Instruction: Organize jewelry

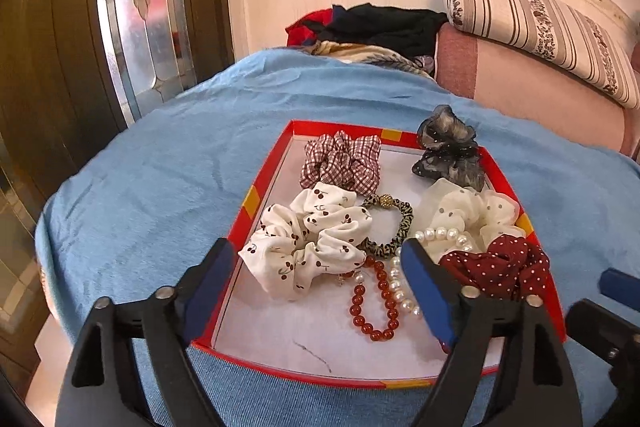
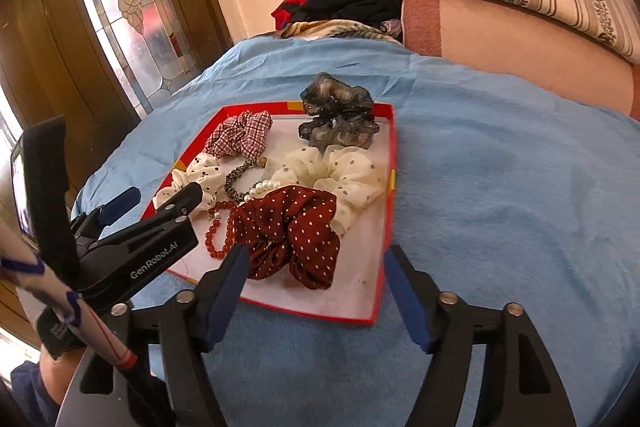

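A shallow red-rimmed tray [image 1: 256, 195] lies on a blue cloth and holds hair ties and bracelets. Inside are a cherry-print scrunchie [image 1: 308, 239], a plaid scrunchie [image 1: 342, 163], a leopard hair tie [image 1: 400, 227], a cream dotted scrunchie [image 1: 468, 211], a red bead bracelet [image 1: 376, 299] and a pearl bracelet [image 1: 400, 287]. A grey sheer scrunchie [image 1: 450, 147] drapes over the far rim. My left gripper [image 1: 316, 251] stands open over the cherry scrunchie and the beads, gripping nothing. My right gripper [image 2: 318, 253] is open at the near rim, with the dark red dotted scrunchie [image 2: 292, 231] lying loose just ahead of its tips.
The blue cloth [image 2: 500, 167] stretches wide to the right of the tray. A heap of clothes [image 1: 372, 27], a pink cushion [image 1: 520, 79] and a striped bolster [image 1: 540, 23] lie behind. A glass-panelled wooden door [image 1: 136, 7] stands at the left. A patterned sleeve [image 2: 48, 287] shows at lower left.
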### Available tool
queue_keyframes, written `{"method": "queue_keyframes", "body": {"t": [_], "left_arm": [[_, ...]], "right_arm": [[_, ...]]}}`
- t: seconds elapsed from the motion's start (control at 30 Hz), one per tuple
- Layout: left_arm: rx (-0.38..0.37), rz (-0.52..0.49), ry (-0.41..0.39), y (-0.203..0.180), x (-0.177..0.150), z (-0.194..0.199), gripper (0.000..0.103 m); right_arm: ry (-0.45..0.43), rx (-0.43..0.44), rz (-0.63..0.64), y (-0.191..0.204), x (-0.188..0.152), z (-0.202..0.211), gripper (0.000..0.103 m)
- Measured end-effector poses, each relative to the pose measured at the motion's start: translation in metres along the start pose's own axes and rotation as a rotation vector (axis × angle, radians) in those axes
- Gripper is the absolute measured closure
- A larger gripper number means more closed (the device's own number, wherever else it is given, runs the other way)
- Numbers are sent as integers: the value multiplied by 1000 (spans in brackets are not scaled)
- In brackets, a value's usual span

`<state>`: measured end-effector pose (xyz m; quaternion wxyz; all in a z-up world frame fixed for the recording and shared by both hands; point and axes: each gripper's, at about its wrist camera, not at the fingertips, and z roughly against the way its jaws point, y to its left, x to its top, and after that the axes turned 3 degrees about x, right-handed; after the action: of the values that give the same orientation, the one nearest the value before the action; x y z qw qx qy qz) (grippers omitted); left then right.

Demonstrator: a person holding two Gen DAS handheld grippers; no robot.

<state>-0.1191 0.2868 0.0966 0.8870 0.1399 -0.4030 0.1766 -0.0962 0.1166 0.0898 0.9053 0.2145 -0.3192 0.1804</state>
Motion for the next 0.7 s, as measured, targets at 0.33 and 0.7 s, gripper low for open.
{"method": "queue_keyframes", "body": {"t": [0.33,0.7], "left_arm": [[29,25,-22,-5,-18,27,4],[36,54,-50,-4,-39,83,3]], "right_arm": [[3,-41,34,3,-18,36,15],[-6,-57,40,6,-54,79,14]]}}
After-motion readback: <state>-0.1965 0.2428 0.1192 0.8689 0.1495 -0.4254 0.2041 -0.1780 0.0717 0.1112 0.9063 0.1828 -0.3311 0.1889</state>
